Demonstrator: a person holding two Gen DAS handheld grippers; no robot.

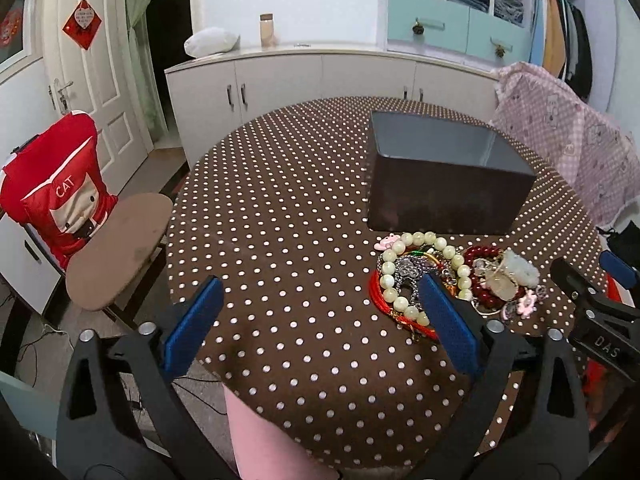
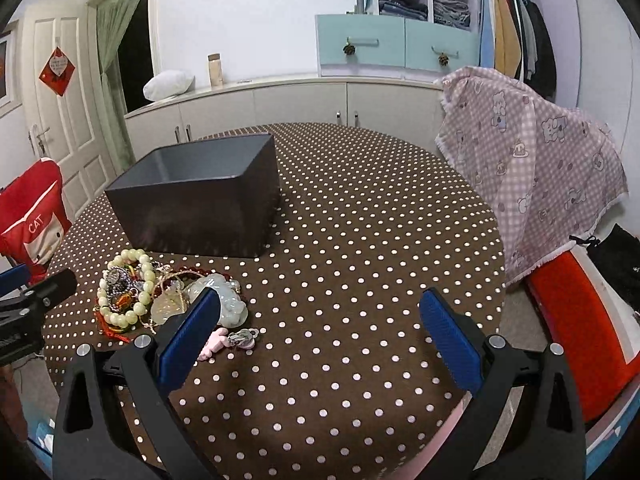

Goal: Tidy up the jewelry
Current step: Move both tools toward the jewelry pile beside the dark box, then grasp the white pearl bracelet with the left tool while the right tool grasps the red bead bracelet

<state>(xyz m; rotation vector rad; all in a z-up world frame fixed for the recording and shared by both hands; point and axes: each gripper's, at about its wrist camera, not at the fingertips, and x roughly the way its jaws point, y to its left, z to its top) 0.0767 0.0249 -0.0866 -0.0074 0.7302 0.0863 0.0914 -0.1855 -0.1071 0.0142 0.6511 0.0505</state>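
Jaws of the left gripper (image 1: 320, 320), blue-padded fingers on black arms, stand wide apart and hold nothing; it hovers over the round table in brown white-dotted cloth (image 1: 280, 208), its right finger in front of the tangled pile of jewelry (image 1: 452, 280). Pile lies just in front of the dark rectangular open-topped box (image 1: 444, 176), close but apart from its wall. Visible in the heap: pale green bead bracelet (image 1: 424, 272), dark red bead bracelet (image 1: 482, 276), red cord loop (image 1: 384, 304), white stone pendant (image 1: 518, 270), small pink charms (image 1: 526, 304).

Right gripper (image 2: 320, 320) likewise spread wide and empty, pile at its left finger, bare cloth between the pads.

Risks, as judged:
- Pieces overlap and cords look interlaced; pinching one strand would probably drag its neighbours, which might drop short of the box.
- Round beads may slip or roll from flat pads.
- Pile sits near the table's front edge; a sideways nudge could push the charms off.
- Both grippers converge on one heap; collision possible.
- Loose cloth may snag in a low pinch.
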